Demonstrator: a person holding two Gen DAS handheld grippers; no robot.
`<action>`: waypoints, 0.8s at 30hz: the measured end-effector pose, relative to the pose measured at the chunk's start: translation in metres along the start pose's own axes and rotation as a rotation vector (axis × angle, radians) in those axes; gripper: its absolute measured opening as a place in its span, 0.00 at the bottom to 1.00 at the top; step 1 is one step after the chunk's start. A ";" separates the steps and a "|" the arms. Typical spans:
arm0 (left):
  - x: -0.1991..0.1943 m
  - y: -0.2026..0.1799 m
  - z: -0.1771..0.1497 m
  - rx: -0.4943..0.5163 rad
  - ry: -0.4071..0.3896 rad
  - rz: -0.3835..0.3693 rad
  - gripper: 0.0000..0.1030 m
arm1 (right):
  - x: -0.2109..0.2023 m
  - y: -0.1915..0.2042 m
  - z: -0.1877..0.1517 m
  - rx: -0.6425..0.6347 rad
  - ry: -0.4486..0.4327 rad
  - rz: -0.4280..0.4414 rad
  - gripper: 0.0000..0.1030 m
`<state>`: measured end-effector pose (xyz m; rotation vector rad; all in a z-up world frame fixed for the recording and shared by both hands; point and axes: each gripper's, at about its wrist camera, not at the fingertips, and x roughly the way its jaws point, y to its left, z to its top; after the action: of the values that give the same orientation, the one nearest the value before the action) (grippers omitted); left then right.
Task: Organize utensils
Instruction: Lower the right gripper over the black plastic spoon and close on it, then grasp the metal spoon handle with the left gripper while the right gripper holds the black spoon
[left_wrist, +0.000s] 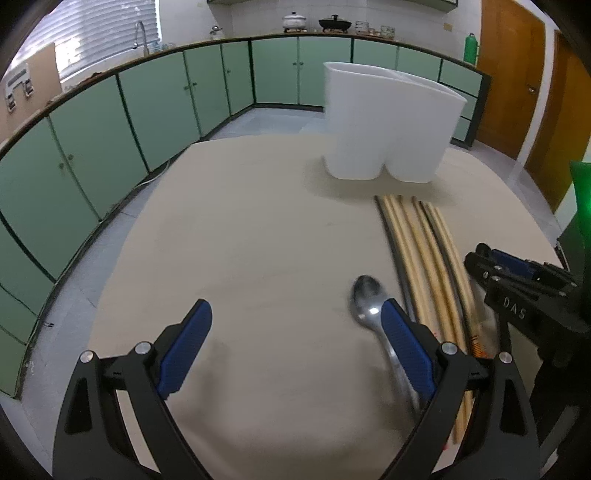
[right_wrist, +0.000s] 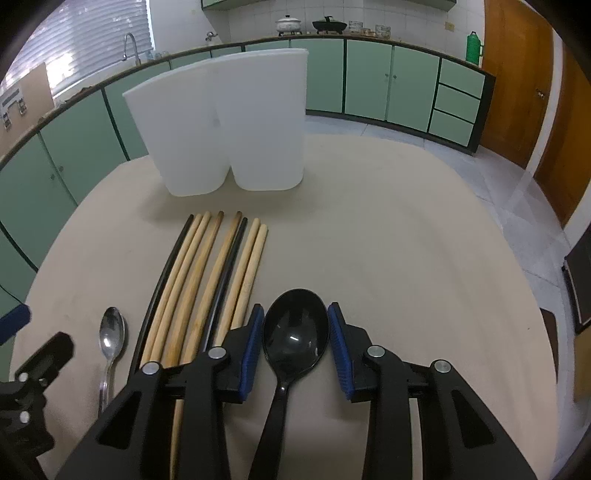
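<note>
A white two-compartment holder (left_wrist: 388, 122) (right_wrist: 229, 125) stands at the far side of the beige table. Several wooden and black chopsticks (left_wrist: 424, 258) (right_wrist: 207, 273) lie in a row in front of it. A metal spoon (left_wrist: 367, 299) (right_wrist: 110, 336) lies left of the chopsticks; my left gripper (left_wrist: 295, 317) is open, its right finger (left_wrist: 402, 343) beside the spoon's neck. A black plastic spoon (right_wrist: 295, 332) lies on the table between the open fingers of my right gripper (right_wrist: 295, 314), untouched by the pads.
The round beige table (left_wrist: 240, 240) (right_wrist: 406, 240) ends at the left and far sides. Green kitchen cabinets (left_wrist: 147, 99) line the room behind. The right gripper (left_wrist: 517, 291) shows at the right of the left wrist view.
</note>
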<state>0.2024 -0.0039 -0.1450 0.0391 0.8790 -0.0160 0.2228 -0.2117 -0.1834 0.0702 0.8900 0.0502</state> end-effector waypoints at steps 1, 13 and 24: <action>0.004 -0.004 0.002 0.003 0.005 -0.006 0.87 | -0.001 -0.002 -0.001 0.000 -0.001 0.000 0.34; 0.042 -0.022 0.010 0.018 0.063 0.015 0.87 | -0.002 -0.008 -0.001 -0.024 -0.004 0.011 0.34; 0.051 -0.018 0.013 -0.005 0.111 -0.003 0.91 | -0.002 -0.008 0.006 -0.017 0.055 0.046 0.53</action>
<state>0.2447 -0.0224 -0.1761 0.0343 0.9904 -0.0149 0.2258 -0.2200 -0.1789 0.0731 0.9433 0.1028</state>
